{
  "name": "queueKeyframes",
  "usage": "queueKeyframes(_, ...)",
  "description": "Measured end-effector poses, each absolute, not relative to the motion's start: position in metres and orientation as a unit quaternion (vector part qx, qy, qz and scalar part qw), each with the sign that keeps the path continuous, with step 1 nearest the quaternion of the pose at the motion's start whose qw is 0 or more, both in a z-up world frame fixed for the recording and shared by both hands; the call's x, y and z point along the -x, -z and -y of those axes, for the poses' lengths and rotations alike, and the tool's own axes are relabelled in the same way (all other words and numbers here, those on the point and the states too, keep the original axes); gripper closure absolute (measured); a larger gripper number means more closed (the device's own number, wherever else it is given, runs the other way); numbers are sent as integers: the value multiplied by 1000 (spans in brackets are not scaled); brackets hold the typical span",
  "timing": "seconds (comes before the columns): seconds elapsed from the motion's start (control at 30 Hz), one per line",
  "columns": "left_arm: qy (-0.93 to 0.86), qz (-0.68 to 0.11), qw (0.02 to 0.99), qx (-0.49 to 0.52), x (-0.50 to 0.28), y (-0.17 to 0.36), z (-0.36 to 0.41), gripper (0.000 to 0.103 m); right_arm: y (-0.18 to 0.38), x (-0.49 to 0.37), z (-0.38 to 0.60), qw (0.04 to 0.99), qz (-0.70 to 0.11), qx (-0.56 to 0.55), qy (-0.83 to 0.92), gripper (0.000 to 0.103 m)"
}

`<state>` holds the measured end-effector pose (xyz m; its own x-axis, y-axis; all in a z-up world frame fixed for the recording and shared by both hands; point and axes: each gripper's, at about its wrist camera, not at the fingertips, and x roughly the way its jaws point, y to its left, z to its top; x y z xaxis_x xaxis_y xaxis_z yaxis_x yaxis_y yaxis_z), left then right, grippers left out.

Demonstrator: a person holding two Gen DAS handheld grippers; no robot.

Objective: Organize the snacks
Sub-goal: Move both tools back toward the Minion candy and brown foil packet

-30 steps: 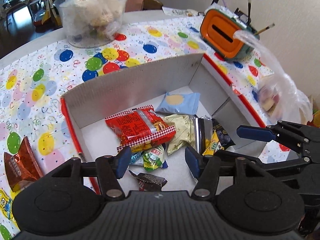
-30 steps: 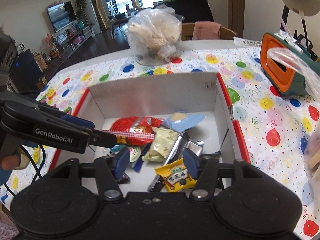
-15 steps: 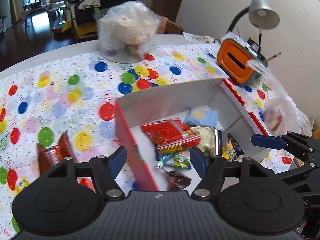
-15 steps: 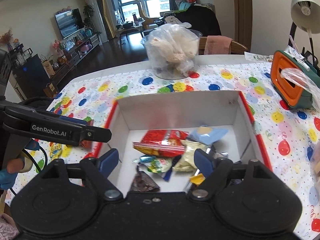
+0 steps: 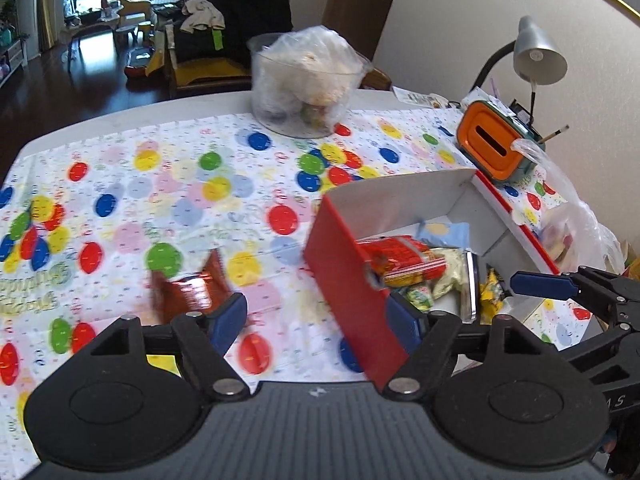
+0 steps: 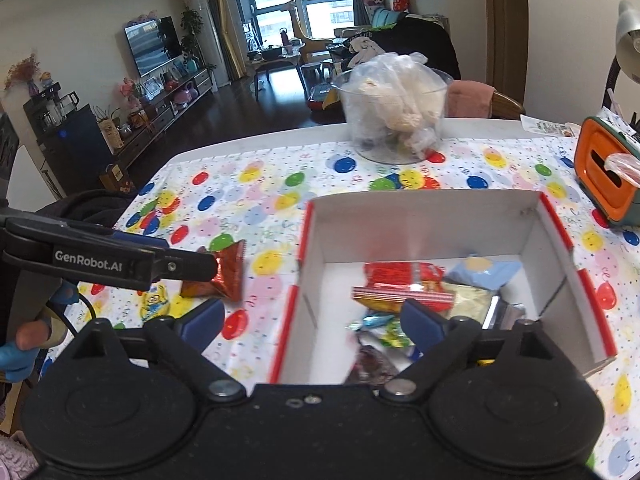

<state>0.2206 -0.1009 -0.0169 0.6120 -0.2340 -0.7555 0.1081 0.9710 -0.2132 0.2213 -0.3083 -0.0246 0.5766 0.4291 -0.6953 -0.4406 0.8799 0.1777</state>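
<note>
Left wrist view: the left gripper (image 5: pixel 318 318) hangs above the tablecloth (image 5: pixel 192 204) with jaws opening and nothing held, the red box (image 5: pixel 344 268) wall between its pads, a blurred copper packet (image 5: pixel 192 290), apparently foil, lying outside. Right wrist view: the right gripper (image 6: pixel 310 320), jaws opening and empty, straddles the box's left wall above the snacks (image 6: pixel 404 284) inside.

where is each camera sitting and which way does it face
Left wrist: on the left hand-held gripper, looking down-forward at the red-sided box and copper foil packet; its jaws are opening, empty; the right hand-held gripper's finger shows at right.
Right wrist: on the right hand-held gripper, facing into the box; jaws opening, empty; the left one and a gloved hand show at left.
Shared: box, packet, clear snack tub.
</note>
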Motion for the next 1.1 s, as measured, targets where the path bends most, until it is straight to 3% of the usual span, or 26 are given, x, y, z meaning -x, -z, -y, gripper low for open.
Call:
queueKeyframes(0.23,77,-419,901,84,-200,15,50,24,25,-208,272,889,-386,6,-248,0)
queueKeyframes(0.77,38,-427,896,113,-157,34,-39,23,33,-189,189,879,-394,44,-263,0)
queueKeyframes(1.1,-9,-452,877,163,-154,55,-65,23,44,-214,149,847,-386,141,-337,0)
